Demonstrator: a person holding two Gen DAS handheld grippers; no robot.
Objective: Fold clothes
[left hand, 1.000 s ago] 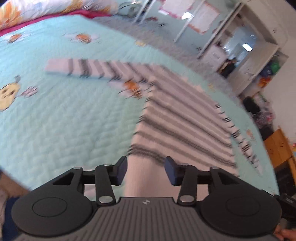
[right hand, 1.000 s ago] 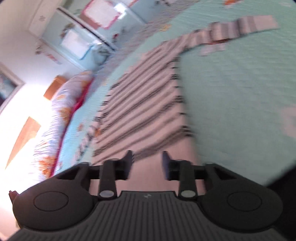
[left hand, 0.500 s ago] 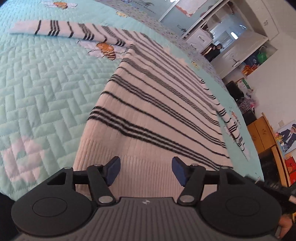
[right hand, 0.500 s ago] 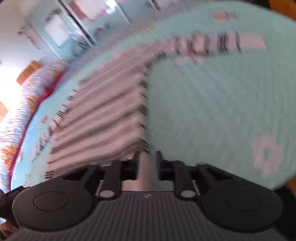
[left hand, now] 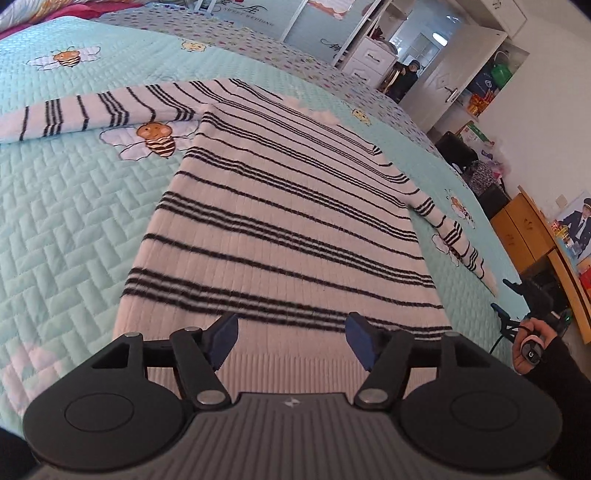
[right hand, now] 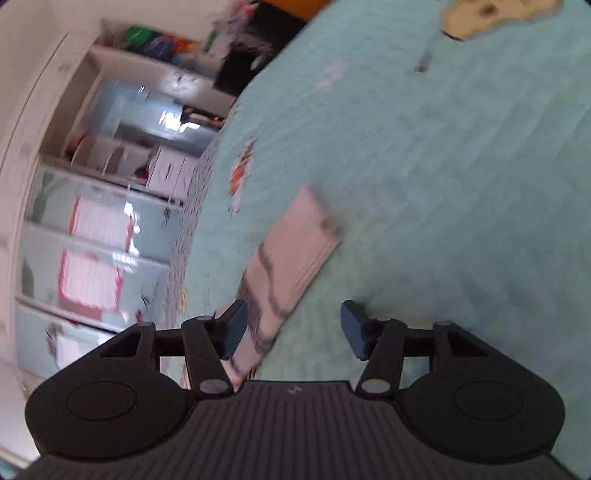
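Observation:
A white sweater with black stripes (left hand: 280,221) lies flat on the teal quilted bedspread (left hand: 66,221). One sleeve (left hand: 92,114) stretches out to the left and the other (left hand: 450,229) trails off to the right. My left gripper (left hand: 291,343) hovers over the ribbed hem, its jaws opening with nothing pressed between them. The right wrist view is blurred. It shows a sleeve end (right hand: 291,258) lying on the bedspread (right hand: 443,184). My right gripper (right hand: 293,328) is above it, jaws opening. The sleeve runs past the left finger (right hand: 232,326), and neither pad presses on it.
A person's hand (left hand: 532,350) in a dark sleeve holds a small device at the bed's right edge. Beyond it stand a wooden cabinet (left hand: 528,225) and an open white wardrobe (left hand: 461,66). A floral pillow (left hand: 55,7) lies at the far left. Wardrobe doors (right hand: 92,240) fill the left of the right wrist view.
My left gripper moved in closer over the hem and its jaws spread wider. My right gripper let go of the hem, rolled and swung away to the sleeve end, with its jaws wider.

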